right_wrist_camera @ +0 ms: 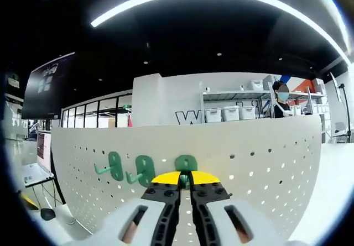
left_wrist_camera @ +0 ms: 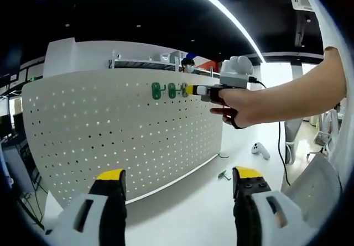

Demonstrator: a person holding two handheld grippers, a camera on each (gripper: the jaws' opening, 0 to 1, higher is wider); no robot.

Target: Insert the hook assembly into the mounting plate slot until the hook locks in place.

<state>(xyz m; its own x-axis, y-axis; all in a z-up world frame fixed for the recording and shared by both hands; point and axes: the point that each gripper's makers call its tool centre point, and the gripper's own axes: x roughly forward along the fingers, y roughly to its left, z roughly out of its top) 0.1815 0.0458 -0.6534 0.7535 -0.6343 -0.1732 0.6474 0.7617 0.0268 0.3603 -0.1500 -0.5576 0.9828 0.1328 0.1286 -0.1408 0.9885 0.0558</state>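
Pegboard [left_wrist_camera: 110, 130], white and curved, standing upright on a white table [left_wrist_camera: 221, 202], dotted with rows of small holes. Near its top edge, three green hooks in a row: a first green hook [right_wrist_camera: 113, 166] at the left, a second green hook [right_wrist_camera: 142, 169] in the middle, a third green hook [right_wrist_camera: 186, 163] at the right in the right gripper view.

Seen from the right gripper view: right gripper [right_wrist_camera: 185, 178] with yellow-tipped black jaws drawn narrow, almost together, pinched on the lower part of the third green hook. Hook's rounded green plate directly above the jaw tips, flat against the board; whether fully seated in the holes, impossible to tell. First and second hooks just left of the jaws, prongs pointing outward, not touched.

Seen from the left gripper view: left gripper [left_wrist_camera: 180, 182] spread wide, nothing between its yellow-tipped jaws, low over the table and well apart from the hooks. Right gripper reaching in from the right to the board's top edge, carried by a hand [left_wrist_camera: 238, 105] on a bare forearm.

On the table beyond the board, a small loose green hook [left_wrist_camera: 224, 174] and a white controller [left_wrist_camera: 260, 150]. Shelving with white bins [right_wrist_camera: 229, 112] behind the board.
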